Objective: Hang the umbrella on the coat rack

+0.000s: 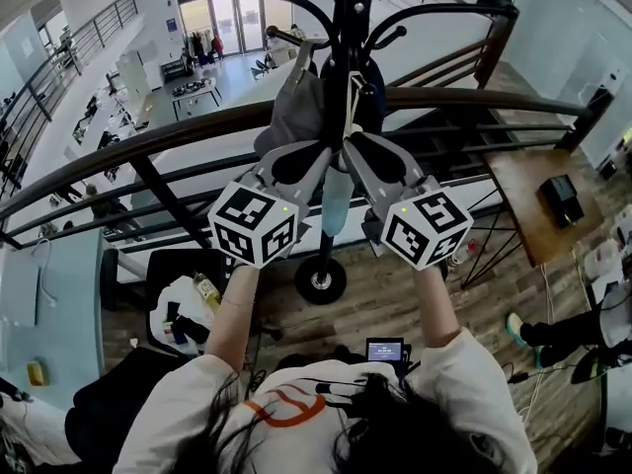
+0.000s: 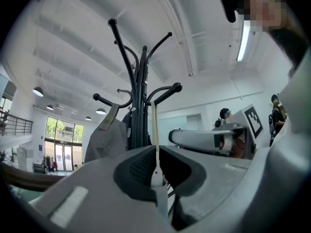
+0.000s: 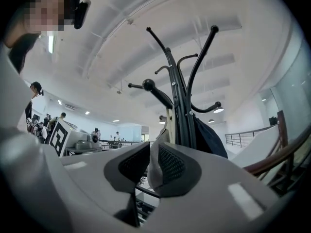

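The black coat rack [image 1: 348, 28] stands in front of me, its round base [image 1: 321, 279] on the wooden floor. A pale blue folded umbrella [image 1: 336, 203] hangs beside the pole, under both raised grippers. My left gripper [image 1: 318, 154] is shut on the umbrella's thin cream strap [image 2: 155, 130], which runs up toward a knobbed hook [image 2: 176, 87]. In its own view the left gripper [image 2: 156, 178] pinches that strap. My right gripper [image 1: 353, 148], [image 3: 152, 171] is shut on pale umbrella fabric [image 3: 154, 165], beside the rack's pole [image 3: 182, 115].
A grey garment [image 1: 292, 107] and a dark blue one [image 1: 372, 87] hang on the rack. A curved wooden handrail [image 1: 148, 141] runs behind it, over an open lower floor. A wooden table [image 1: 523, 200] stands at the right. Other people stand far off.
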Demonstrator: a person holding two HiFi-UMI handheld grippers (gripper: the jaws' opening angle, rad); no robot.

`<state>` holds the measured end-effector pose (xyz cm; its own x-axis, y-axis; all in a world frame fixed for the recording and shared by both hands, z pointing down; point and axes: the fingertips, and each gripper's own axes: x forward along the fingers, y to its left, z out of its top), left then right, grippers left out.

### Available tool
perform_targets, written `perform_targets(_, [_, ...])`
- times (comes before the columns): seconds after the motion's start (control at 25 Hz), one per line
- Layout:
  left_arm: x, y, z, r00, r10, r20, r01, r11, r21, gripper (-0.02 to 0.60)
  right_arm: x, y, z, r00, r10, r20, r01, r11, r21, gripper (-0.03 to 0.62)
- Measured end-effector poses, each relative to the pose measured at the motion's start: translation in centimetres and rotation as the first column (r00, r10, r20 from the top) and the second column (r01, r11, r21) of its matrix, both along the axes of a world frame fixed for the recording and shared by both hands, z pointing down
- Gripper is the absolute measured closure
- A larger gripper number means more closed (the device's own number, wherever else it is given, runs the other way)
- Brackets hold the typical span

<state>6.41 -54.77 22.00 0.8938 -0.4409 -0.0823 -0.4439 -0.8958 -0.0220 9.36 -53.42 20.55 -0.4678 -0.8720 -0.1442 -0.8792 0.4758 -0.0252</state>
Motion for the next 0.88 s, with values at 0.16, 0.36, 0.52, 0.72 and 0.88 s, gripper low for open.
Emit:
perform_targets(0.16, [-1.5,1.2,3.0,1.000,-0.023,0.019,0.024,0.998,-0.050,0.561,-0.7,1.4,3.4,0.999,0.034,0.018,-0.033,0.998,-0.059,0.531])
perform_targets(0.36, [-3.2,3.0,7.3,0.999,-0.029,0.040,0.033,0.992,-0.121,0.563,-0.6,3.1,8.2,0.989,0.131,0.071,-0.121,0.984,-0.131,0.531])
perform_targets(0.52, [-4.2,5.0,10.9,0.998,-0.015,0.055,0.024,0.983,-0.180,0.561,-1.1,5.2,12.2,0.981,0.180,0.079,-0.160,0.965,-0.209,0.531])
perform_targets(0.72, [-4.7,7.9,14.5,0.998,0.031,0.061,-0.015,0.967,-0.255,0.562,-1.9,8.2,16.4,0.974,0.227,0.029,-0.210,0.937,-0.279,0.531])
perform_targets(0.88, [-3.7,10.9,17.5,0.990,0.105,0.098,-0.074,0.958,-0.277,0.563,-1.7,10.8,19.0,0.967,0.247,0.060,-0.215,0.920,-0.326,0.531])
